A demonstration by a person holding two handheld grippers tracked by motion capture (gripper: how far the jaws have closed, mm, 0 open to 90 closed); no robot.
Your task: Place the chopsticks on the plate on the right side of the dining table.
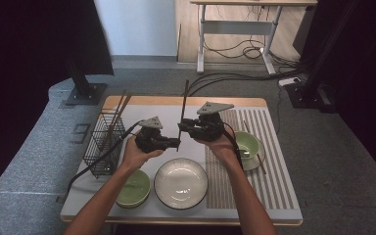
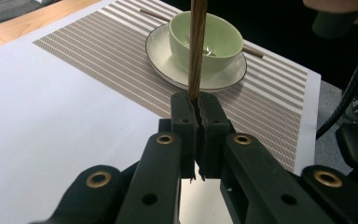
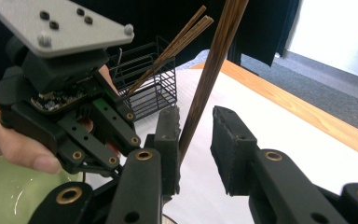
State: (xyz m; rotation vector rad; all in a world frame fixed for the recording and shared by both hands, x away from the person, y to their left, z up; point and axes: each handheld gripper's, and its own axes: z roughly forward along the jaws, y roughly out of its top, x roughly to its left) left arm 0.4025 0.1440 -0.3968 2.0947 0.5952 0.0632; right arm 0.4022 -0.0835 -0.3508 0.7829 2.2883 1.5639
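1. The left claw (image 1: 175, 143) is clamped tight on the lower end of a single dark wooden chopstick (image 1: 183, 108), which stands nearly upright above the middle of the surface (image 1: 142, 113); in the left gripper view the jaws meet around the stick (image 2: 197, 51) with no gap.
2. The right claw (image 1: 183, 125) sits higher up the same stick; its jaws stand apart with the chopstick (image 3: 210, 77) leaning against the left pad and clear of the other; it has hold of nothing.
3. Judging by this, the stick is being passed between the two claws, held vertical so each can take it at a different height.
4. Both hands are raised off the surface, forearms reaching in from the near edge, claws pointing inward toward each other, the right hand slightly higher.
5. A wire basket (image 1: 104, 142) with more chopsticks stands at the left; a white plate (image 1: 180, 182) and a green bowl (image 1: 133, 188) lie near the front edge; a green cup (image 2: 205, 39) on a saucer (image 2: 165, 60) rests on the striped mat at the right.
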